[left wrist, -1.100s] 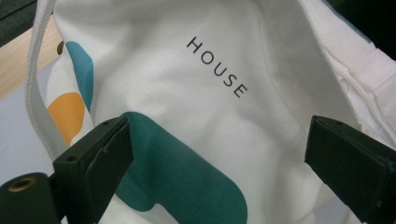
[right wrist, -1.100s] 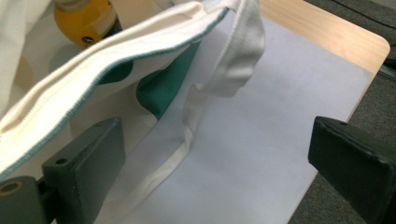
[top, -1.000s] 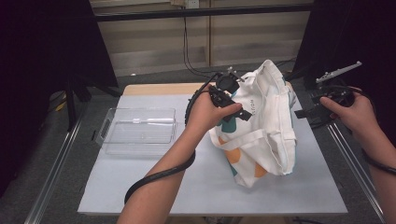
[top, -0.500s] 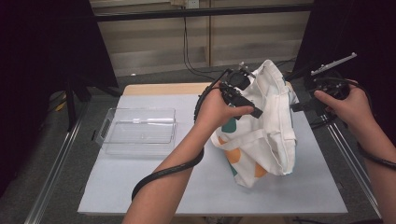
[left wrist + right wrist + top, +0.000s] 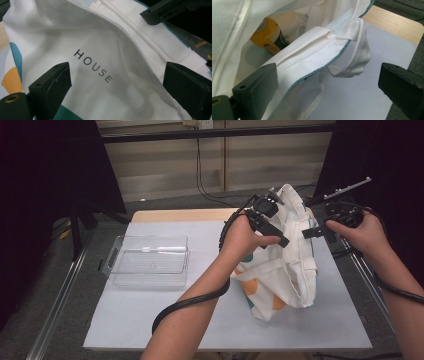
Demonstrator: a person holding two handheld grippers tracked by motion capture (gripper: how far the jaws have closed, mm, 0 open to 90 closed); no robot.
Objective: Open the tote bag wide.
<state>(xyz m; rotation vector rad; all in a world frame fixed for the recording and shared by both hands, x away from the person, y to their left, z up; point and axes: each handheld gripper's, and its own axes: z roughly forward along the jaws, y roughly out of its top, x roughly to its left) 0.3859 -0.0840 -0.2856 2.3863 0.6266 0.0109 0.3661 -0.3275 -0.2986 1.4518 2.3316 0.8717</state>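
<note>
The tote bag (image 5: 285,255) lies on the right half of the grey table mat (image 5: 150,320), its mouth turned toward the far edge, well apart from the clear plastic tray (image 5: 150,262) on the left. Both grippers are at that mouth and both stand open, holding nothing. The left gripper (image 5: 272,222) hangs over the upper panel, jaws spread either side of the printed word HOUSE (image 5: 93,65). The right gripper (image 5: 314,232) looks along the zipped rim (image 5: 312,56), one jaw inside the bag's mouth, with a white handle loop (image 5: 359,53) drooping just beyond. Inside sits a yellow-capped bottle (image 5: 268,35). If the aim is to hold the bag open, I'd say each claw should bite one single layer at the seam, not bunched cloth, and pull apart gently so the bottle stays put
</note>
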